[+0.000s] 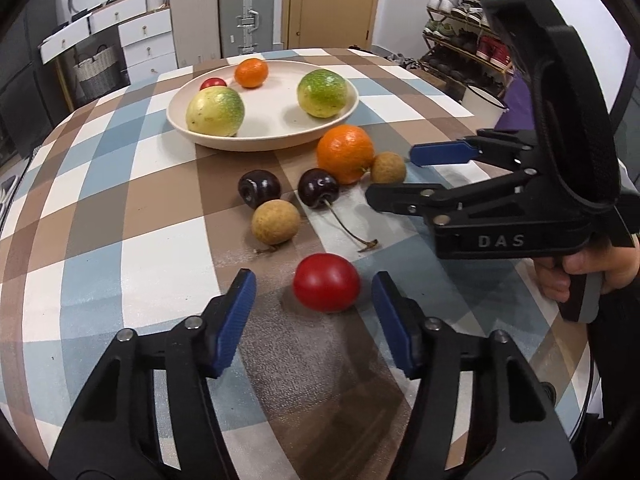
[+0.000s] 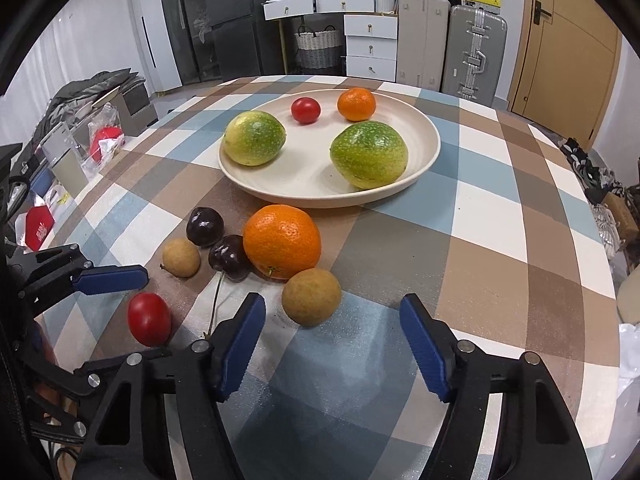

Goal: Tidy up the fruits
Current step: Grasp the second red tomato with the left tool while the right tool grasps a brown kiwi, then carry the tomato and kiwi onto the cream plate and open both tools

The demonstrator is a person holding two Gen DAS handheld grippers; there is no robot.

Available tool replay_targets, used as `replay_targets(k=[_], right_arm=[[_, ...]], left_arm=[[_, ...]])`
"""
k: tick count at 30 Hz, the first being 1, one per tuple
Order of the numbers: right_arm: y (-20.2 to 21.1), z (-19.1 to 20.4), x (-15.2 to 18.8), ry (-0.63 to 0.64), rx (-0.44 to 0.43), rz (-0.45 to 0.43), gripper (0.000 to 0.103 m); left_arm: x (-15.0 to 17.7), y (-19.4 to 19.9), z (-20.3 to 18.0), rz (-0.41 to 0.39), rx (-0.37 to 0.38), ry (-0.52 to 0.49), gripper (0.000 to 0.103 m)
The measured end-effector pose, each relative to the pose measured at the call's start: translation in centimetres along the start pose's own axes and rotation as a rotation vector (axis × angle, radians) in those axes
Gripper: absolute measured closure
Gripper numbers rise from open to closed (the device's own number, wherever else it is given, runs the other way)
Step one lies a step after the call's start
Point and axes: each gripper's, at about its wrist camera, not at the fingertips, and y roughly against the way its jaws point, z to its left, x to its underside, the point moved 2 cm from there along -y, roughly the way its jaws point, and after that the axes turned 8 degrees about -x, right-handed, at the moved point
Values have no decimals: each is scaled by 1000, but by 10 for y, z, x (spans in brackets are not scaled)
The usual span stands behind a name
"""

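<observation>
A cream plate (image 1: 256, 142) (image 2: 424, 172) holds two green-yellow fruits (image 1: 215, 112) (image 2: 369, 154), a small orange (image 1: 251, 73) and a red cherry tomato (image 2: 305, 110). On the checked tablecloth lie a large orange (image 1: 345, 153) (image 2: 282, 241), two dark cherries (image 1: 319, 188) (image 2: 205, 226), two brown longans (image 1: 275, 222) (image 2: 311, 296) and a red cherry tomato (image 1: 326, 282) (image 2: 149, 319). My left gripper (image 1: 314, 288) is open, its pads on either side of the tomato, not touching. My right gripper (image 2: 332, 316) (image 1: 390, 174) is open, just short of a longan.
Beyond the round table stand white drawers (image 2: 370, 46), suitcases (image 1: 246, 12), a wicker basket (image 2: 318, 48), a wooden door (image 2: 568, 52) and a shoe rack (image 1: 460, 36). Bags and clutter (image 2: 80, 148) lie off the table's left side.
</observation>
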Motion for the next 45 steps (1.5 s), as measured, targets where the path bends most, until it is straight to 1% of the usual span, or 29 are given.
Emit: replay_targets(k=[2,3,5,9,12,14,16,23,29,36,45], right_arm=[[-1,2,0,8,2,0,35],[-1,2,-1,9,1,0,36],[-1,2,-2,5,-6,-2,39],[-1,3,-2,6,-9,-3,44],[0,4,-3,6,-23,-7,50],[1,5,-2,10,-29,-11,51],[2,7,-2,14,-42,-12,55],[0,9,-1,29,-37,-9,60],[1,12,0,39,-36,-11,73],[5,16,1,53,-51,-17,74],[28,16,-7,53,-58,-71,74]], left_arm=[[0,1,-3,-4,8,-12,62],[0,2,-3,-6,13,-16,64],[0,2,-3,-7,19,-12,73],[0,4,0,-15,38,7,74],[-1,8,3,-34,42,17,74],[-2,10,5,-45,41,25,73],[-3,13,8,-58,44,36,74],[-6,21,14,-93,34,61,74],[-11,24,21,-113,20,76,74],[-17,27,27,-134,13,104,74],[-32,31,32,-162,7,118,74]])
